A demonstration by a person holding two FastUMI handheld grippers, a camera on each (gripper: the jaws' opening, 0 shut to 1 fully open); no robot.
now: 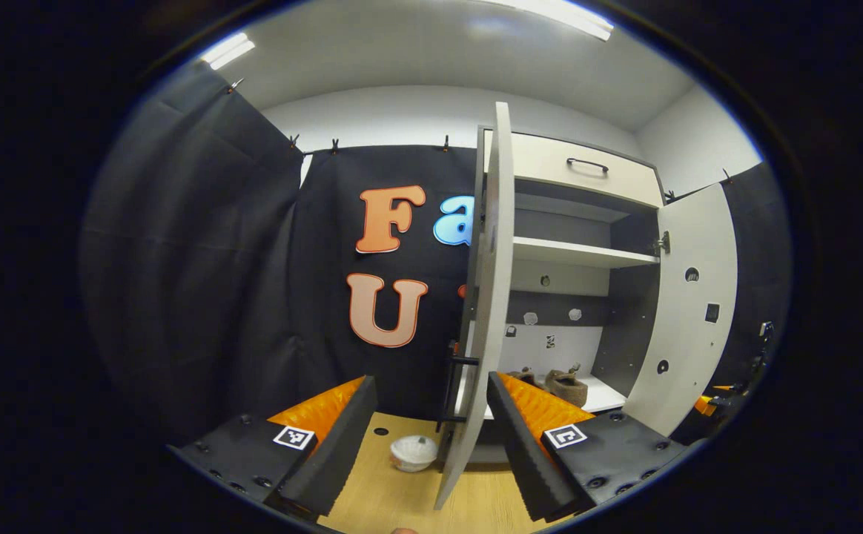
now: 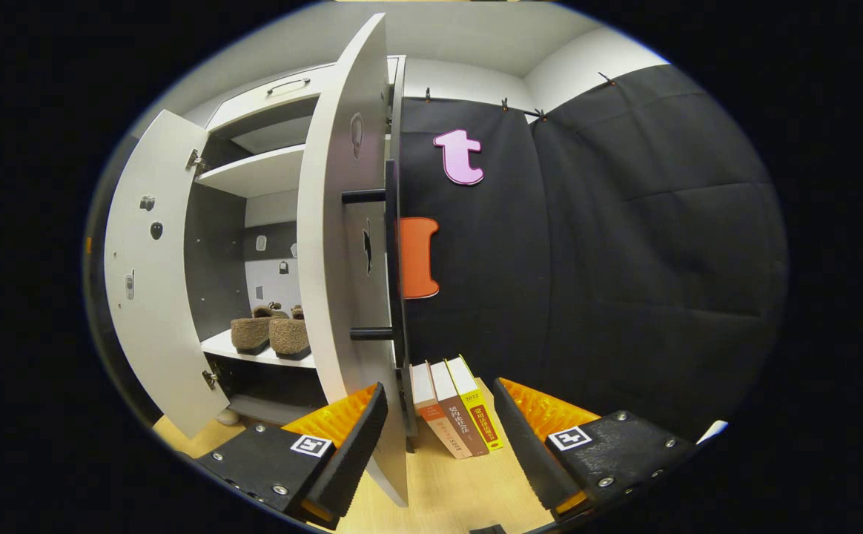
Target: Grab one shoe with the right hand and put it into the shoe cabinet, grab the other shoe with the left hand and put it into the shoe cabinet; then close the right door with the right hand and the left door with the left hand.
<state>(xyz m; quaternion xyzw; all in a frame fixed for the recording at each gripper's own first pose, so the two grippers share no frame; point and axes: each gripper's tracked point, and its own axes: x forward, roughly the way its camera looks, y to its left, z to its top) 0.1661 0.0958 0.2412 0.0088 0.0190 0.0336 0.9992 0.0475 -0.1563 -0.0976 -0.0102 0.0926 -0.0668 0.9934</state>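
1. Left gripper view: the left gripper [image 1: 431,437] has its fingers spread wide and holds nothing. The left door [image 1: 485,311] stands edge-on between them, its handle [image 1: 452,393] facing the left finger.
2. Beyond the right finger, 2 shoes [image 1: 556,384] sit side by side on the bottom shelf of the shoe cabinet [image 1: 587,256].
3. Right gripper view: the right gripper [image 2: 439,437] is also spread wide and empty. The right door [image 2: 346,245] rises just above its left finger, and 3 books [image 2: 457,415] stand between the fingers on the wooden floor [image 2: 446,489].
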